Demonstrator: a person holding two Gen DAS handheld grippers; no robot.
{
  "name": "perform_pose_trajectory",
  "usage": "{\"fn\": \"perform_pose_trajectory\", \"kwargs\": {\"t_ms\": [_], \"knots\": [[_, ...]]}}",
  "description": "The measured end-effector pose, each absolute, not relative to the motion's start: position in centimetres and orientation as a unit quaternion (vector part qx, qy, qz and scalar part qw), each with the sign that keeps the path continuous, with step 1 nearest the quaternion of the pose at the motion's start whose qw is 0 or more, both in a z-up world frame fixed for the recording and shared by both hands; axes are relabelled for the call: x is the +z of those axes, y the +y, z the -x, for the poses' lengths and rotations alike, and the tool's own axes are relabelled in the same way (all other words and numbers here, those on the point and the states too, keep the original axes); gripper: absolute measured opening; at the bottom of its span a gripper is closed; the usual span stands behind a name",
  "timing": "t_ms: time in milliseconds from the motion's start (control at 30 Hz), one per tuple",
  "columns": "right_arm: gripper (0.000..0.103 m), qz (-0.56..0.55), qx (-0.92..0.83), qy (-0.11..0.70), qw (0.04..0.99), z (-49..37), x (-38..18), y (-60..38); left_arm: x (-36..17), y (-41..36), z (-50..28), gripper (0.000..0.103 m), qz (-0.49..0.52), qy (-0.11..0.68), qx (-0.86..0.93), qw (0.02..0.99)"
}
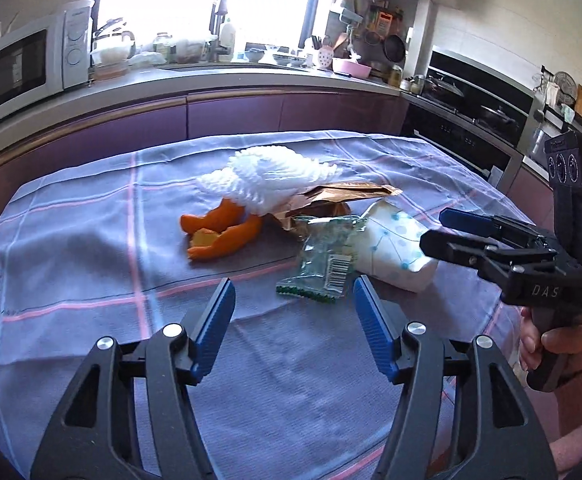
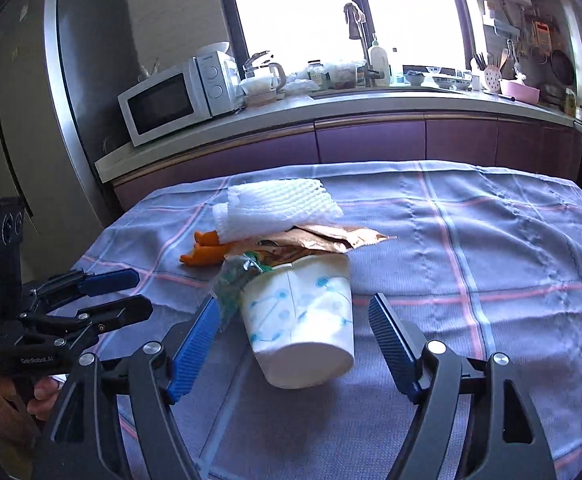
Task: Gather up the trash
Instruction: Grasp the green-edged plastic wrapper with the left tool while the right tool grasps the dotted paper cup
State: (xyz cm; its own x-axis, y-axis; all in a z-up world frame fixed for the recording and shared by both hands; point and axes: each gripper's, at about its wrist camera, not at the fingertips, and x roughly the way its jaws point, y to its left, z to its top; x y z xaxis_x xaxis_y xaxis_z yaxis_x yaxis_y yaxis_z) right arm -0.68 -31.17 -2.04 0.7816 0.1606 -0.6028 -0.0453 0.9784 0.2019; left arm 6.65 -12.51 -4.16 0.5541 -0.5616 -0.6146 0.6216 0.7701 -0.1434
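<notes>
A heap of trash lies mid-table on the checked cloth: orange peel, a white foam net on a brown paper bag, a clear green wrapper and a paper cup on its side. My left gripper is open just short of the wrapper, nothing between its pads. In the right wrist view the cup lies base-first between the fingers of my open right gripper, pads clear of it. The left gripper shows at the left, the right gripper by the cup.
A kitchen counter runs behind the table with a microwave, a sink and dishes. A fridge stands at the left and a stove at the right. A hand grips the right gripper's handle. Bare cloth stretches right of the heap.
</notes>
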Motion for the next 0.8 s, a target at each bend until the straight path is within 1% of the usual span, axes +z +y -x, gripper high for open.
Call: {"fn": "perform_pose_trajectory", "kwargs": {"t_ms": [67, 267, 400, 467, 533, 600, 633, 667, 733, 800], "knots": [[0.076, -0.089, 0.055, 0.334, 0.937, 0.8, -2.9, -31.0, -4.3, -13.6, -7.0, 0.062, -0.057, 0.334, -0.339, 0.878], [0.077, -0.097, 0.059, 0.344, 0.932, 0.6, -4.0, -30.8, -4.8, -15.6, -8.3, 0.062, -0.076, 0.351, -0.342, 0.868], [0.077, -0.096, 0.06, 0.345, 0.932, 0.5, -4.1, -30.7, -5.2, -16.5, -9.1, 0.058, -0.083, 0.368, -0.34, 0.861], [0.074, -0.096, 0.059, 0.346, 0.932, 0.5, -4.2, -30.8, -5.5, -16.8, -9.6, 0.055, -0.083, 0.379, -0.339, 0.857], [0.07, -0.098, 0.06, 0.347, 0.931, 0.6, -4.3, -30.9, -5.9, -16.8, -10.0, 0.049, -0.078, 0.389, -0.341, 0.852], [0.069, -0.102, 0.059, 0.348, 0.93, 0.7, -4.3, -31.1, -6.3, -16.9, -10.3, 0.044, -0.072, 0.399, -0.341, 0.848], [0.067, -0.103, 0.056, 0.347, 0.93, 0.8, -4.3, -31.3, -6.5, -16.9, -10.4, 0.039, -0.07, 0.402, -0.341, 0.847], [0.064, -0.107, 0.058, 0.347, 0.93, 0.8, -4.4, -31.4, -6.6, -16.9, -10.5, 0.037, -0.067, 0.406, -0.341, 0.846], [0.06, -0.112, 0.059, 0.348, 0.929, 0.9, -4.4, -31.7, -6.8, -16.9, -10.7, 0.028, -0.064, 0.41, -0.341, 0.844], [0.06, -0.116, 0.06, 0.347, 0.929, 1.0, -4.5, -31.8, -6.9, -16.8, -10.7, 0.024, -0.061, 0.41, -0.342, 0.843]]}}
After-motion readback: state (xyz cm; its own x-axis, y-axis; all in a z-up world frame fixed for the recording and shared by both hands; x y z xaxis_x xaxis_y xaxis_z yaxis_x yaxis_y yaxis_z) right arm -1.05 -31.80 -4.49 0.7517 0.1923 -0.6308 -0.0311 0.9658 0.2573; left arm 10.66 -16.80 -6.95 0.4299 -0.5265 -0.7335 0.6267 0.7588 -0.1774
